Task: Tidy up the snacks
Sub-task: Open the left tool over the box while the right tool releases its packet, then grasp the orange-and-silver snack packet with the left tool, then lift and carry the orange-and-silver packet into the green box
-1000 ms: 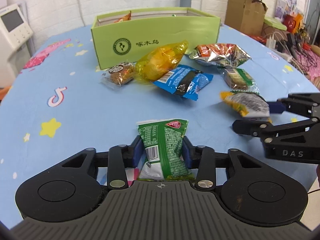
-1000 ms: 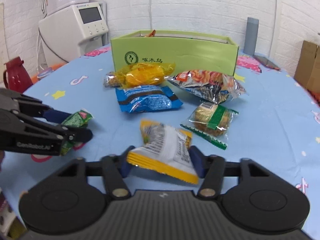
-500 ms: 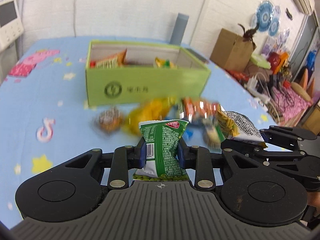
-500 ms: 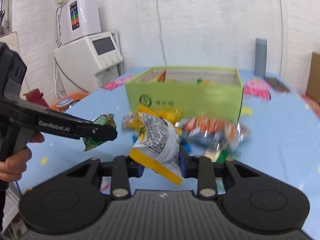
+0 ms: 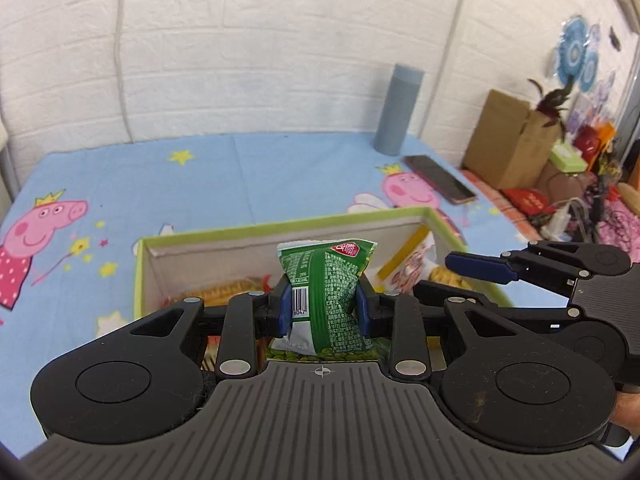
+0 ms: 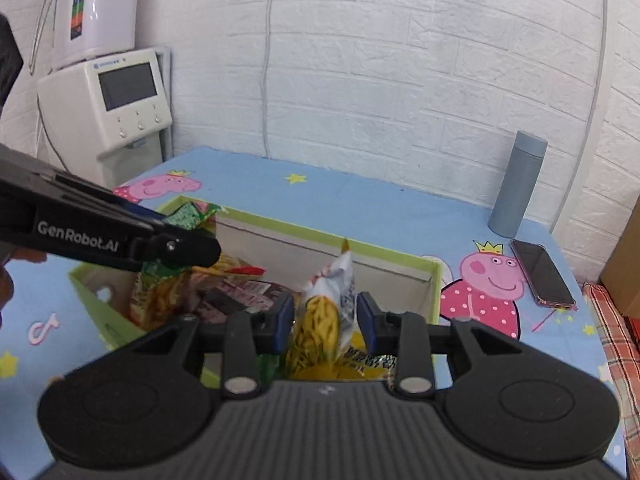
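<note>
My left gripper [image 5: 321,312] is shut on a green snack packet [image 5: 326,292] and holds it upright over the green cardboard box [image 5: 248,230]. My right gripper [image 6: 325,326] is shut on a yellow and white snack packet [image 6: 325,312] above the same box [image 6: 392,258], toward its right end. The box holds several snack packets [image 6: 236,288]. The left gripper also shows in the right wrist view [image 6: 180,240] with the green packet [image 6: 186,216]. The right gripper shows in the left wrist view [image 5: 460,276].
The box stands on a blue cartoon-print tablecloth [image 5: 240,176]. A grey cylindrical bottle [image 6: 518,184] and a phone [image 6: 540,272] lie behind the box on the right. A white appliance [image 6: 116,108] stands beyond the table's left corner. Cardboard boxes [image 5: 508,140] stand far right.
Both grippers have lifted their packets off the table and carried them forward over the open box. The loose snacks on the table have dropped out of view.
</note>
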